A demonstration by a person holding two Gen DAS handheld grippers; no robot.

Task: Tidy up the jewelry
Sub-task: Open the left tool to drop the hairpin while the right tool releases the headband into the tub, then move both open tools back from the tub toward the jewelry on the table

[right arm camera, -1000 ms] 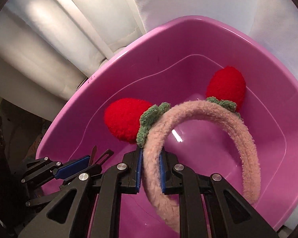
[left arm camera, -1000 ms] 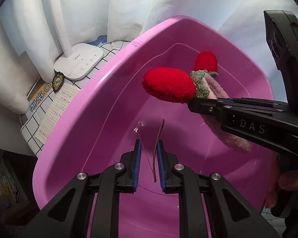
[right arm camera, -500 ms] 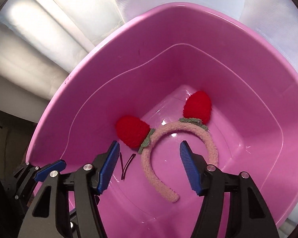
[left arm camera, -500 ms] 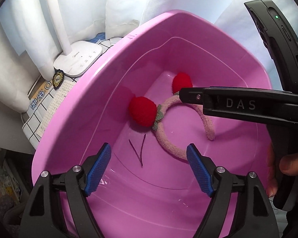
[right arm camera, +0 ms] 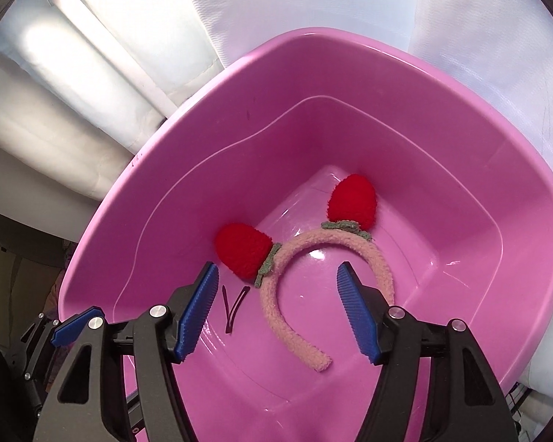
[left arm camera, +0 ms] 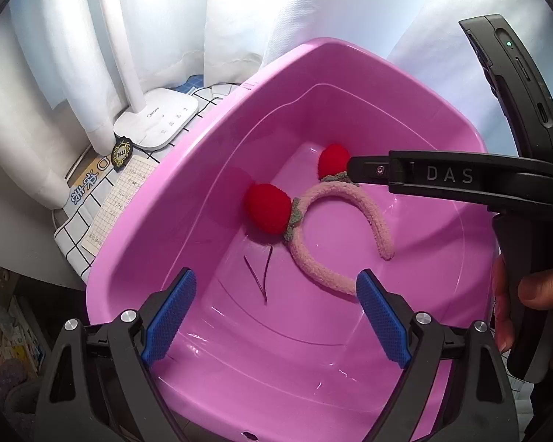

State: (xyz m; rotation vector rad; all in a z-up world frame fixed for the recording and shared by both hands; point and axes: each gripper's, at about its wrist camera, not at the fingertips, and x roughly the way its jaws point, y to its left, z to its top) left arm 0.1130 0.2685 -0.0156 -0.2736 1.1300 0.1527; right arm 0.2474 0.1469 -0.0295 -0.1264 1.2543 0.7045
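A fluffy pink headband with two red strawberry ears lies on the floor of a pink plastic tub; it also shows in the right wrist view. A thin dark hairpin lies beside it on the tub floor, also seen in the right wrist view. My left gripper is open and empty above the tub's near side. My right gripper is open and empty above the headband; its arm crosses the left wrist view.
A white lamp base stands left of the tub on a checked cloth with cards on it. White curtains hang behind. The tub rim nearly fills the right wrist view.
A second ago my left gripper was shut on the hairpin and my right on the headband. Both opened and dropped them into the tub, then rose higher.
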